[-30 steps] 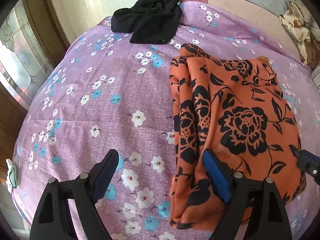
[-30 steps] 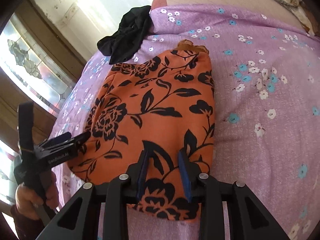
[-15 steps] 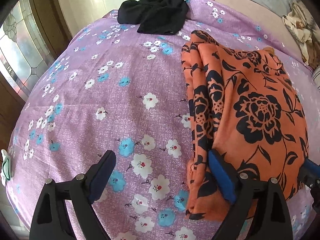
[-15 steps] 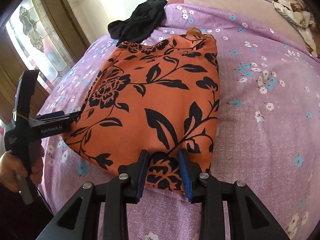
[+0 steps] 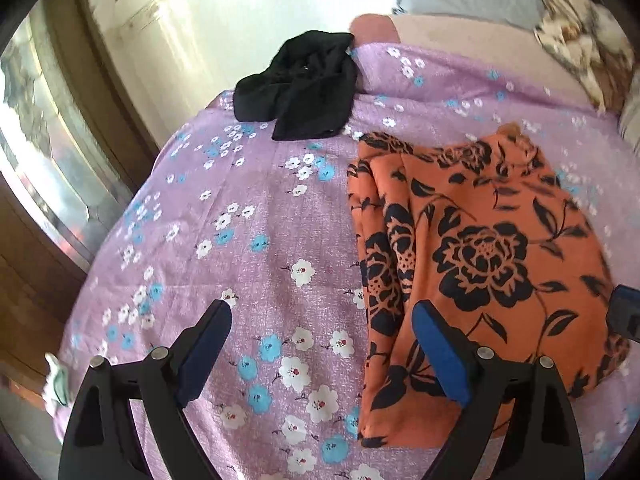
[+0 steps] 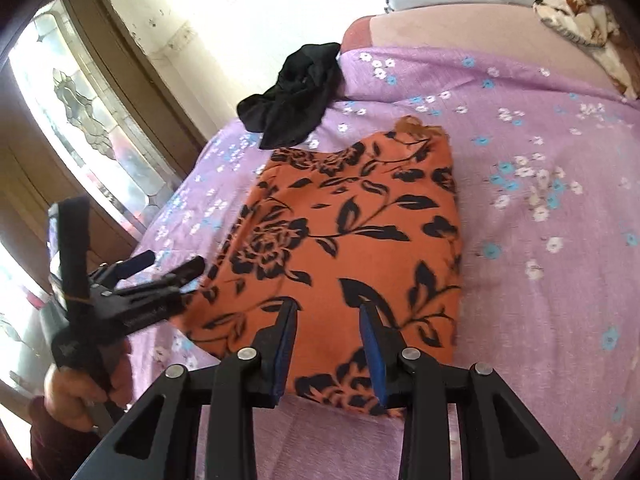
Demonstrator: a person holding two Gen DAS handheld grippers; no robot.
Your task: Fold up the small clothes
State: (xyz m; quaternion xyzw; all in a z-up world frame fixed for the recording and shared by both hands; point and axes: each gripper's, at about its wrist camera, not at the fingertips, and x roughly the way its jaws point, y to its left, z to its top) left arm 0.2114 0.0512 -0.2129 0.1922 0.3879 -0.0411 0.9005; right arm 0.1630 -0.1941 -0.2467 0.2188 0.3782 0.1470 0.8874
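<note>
Left gripper (image 5: 322, 344): fingers spread wide, nothing pinched between them. Its jaws were just opening a bit more, w/ only bedsheet (image 5: 256, 248) showing in the gap. The right-hand finger (image 5: 440, 352) sits over the near left edge of the orange floral garment (image 5: 492, 248); can't tell if it touches the cloth. The other finger is out over bare sheet, apart from the garment.

Right gripper (image 6: 328, 344): fingers part-way spread, not pressed together, over the near edge of the same garment (image 6: 348, 240). Orange cloth shows in the gap btwn the pads, but the pads don't look to be squeezing it – looks loose, not pinched.

From the right wrist view the left gripper (image 6: 172, 264) is seen off to the left of the right fingers, tips just beside the garment's near left corner, held by a hand (image 6: 80, 396) in a dark red sleeve.

Garment itself: folded into a rough rectangle, lying flat on the purple flowered sheet, stretching away from both sets of fingers. Layered folds bunch along its left side, closest to the left fingers.

Beyond it, farther from the fingers & to the left, a crumpled black garment (image 5: 300, 88) sits at the far edge of the sheet, apart from the orange one. Far right past the fingers: a cream-and-brown patterned cloth (image 6: 580, 24), blurry.
</note>
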